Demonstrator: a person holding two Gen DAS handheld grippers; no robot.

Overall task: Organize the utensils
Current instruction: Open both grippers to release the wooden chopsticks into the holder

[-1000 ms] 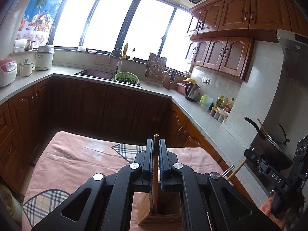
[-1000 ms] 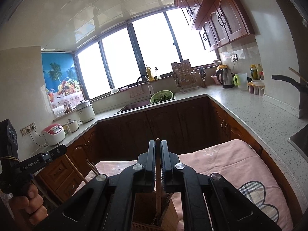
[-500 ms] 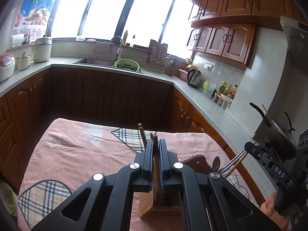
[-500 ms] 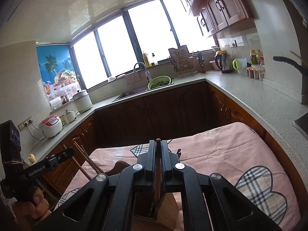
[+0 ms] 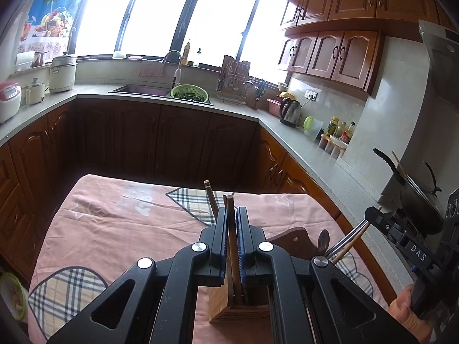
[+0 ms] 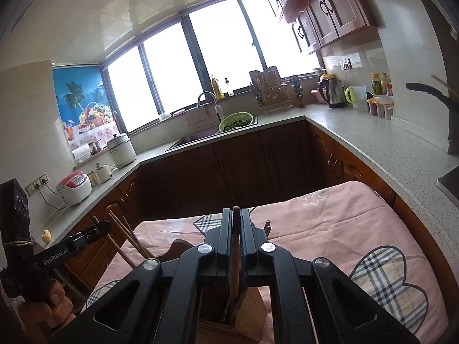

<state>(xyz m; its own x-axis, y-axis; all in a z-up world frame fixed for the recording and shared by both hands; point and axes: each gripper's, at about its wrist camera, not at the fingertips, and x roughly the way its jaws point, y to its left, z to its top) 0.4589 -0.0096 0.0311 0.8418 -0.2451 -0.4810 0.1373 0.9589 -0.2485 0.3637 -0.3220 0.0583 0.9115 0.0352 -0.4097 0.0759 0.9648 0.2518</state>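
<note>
My left gripper (image 5: 231, 210) is shut on wooden chopsticks (image 5: 230, 223) that reach down into a wooden utensil holder (image 5: 239, 306) on the pink cloth. My right gripper (image 6: 235, 212) is shut on a wooden chopstick (image 6: 235, 246) whose lower end stands in the same holder (image 6: 246, 312). In the left wrist view the right gripper (image 5: 373, 218) shows at the right with utensils hanging from it. In the right wrist view the left gripper (image 6: 103, 226) shows at the left with chopsticks (image 6: 126, 238). More chopsticks (image 5: 210, 197) stick up from the holder.
The pink cloth-covered table (image 5: 114, 218) lies below. A dark wooden board (image 5: 292, 240) and a metal spoon (image 5: 324, 239) lie right of the holder. Kitchen counters (image 5: 301, 143) run behind and to the right, with a wok (image 5: 416, 197) at the right.
Both grippers have tilted down and lowered toward the holder, each keeping its chopsticks. More of the table, the board and the spoon have come into view.
</note>
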